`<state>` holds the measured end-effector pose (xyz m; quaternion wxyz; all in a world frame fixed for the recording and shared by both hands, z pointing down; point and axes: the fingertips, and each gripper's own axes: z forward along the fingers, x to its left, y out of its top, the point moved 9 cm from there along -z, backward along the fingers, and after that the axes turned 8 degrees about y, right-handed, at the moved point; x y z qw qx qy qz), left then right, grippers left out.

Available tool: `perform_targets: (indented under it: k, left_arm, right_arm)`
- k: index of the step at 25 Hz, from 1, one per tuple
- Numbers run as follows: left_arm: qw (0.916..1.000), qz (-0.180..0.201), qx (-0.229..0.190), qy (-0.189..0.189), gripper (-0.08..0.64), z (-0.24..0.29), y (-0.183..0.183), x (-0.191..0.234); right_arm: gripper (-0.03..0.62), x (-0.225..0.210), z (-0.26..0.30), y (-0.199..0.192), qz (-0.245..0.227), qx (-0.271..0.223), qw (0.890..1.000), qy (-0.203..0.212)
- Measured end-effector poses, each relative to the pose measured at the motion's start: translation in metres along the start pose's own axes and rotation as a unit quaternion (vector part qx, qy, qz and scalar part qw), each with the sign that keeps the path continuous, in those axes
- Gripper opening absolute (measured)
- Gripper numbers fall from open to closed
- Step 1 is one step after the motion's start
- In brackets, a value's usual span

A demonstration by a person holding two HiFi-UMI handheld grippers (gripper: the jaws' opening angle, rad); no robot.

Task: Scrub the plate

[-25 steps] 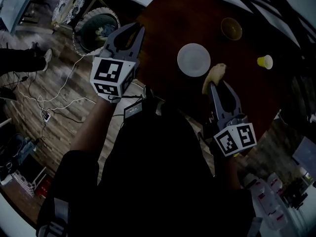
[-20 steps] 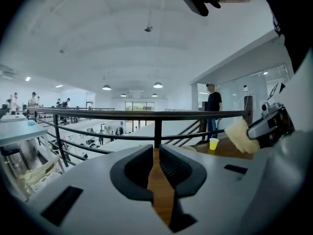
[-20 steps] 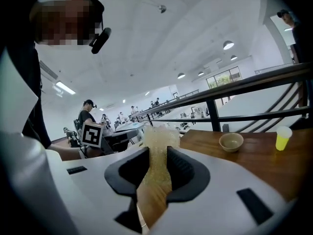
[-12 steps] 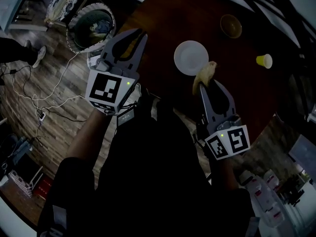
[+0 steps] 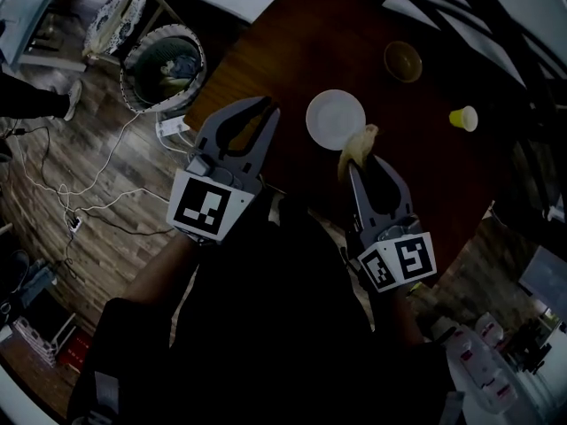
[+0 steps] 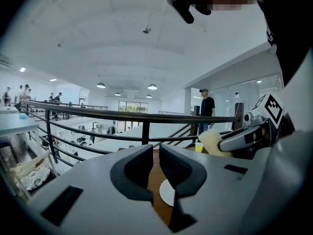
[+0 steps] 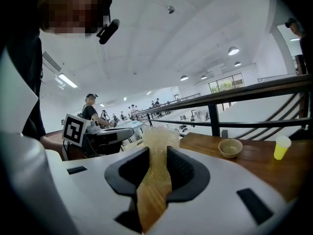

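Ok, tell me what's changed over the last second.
The left gripper moved right, from above the floor beside the basket to the table edge, nearer the plate; its fingers hold nothing. The right gripper still grips the sponge beside the plate's near-right rim. Plate, bowl and cup stayed put.

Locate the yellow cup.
Head view: the yellow cup stands on the table's right side, right of the white plate, near the brown bowl.

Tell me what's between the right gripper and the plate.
The yellow sponge, clamped in the right gripper. In the head view, its tip reaches the rim of the white plate.
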<state>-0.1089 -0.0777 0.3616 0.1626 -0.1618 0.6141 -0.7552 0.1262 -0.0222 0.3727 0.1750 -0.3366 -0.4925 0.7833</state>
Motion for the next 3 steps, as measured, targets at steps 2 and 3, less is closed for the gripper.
perform_targets:
  k: [2, 3]
  left_arm:
    - [0.9999, -0.002, 0.011, -0.01, 0.049, -0.006, 0.0, -0.013]
    - [0.9998, -0.004, 0.016, -0.014, 0.049, -0.009, 0.0, -0.019]
  right_arm:
    - [0.126, 0.004, -0.007, 0.001, -0.005, 0.002, 1.0, -0.001]
    - [0.126, 0.007, -0.01, 0.002, -0.008, 0.003, 1.0, -0.001]
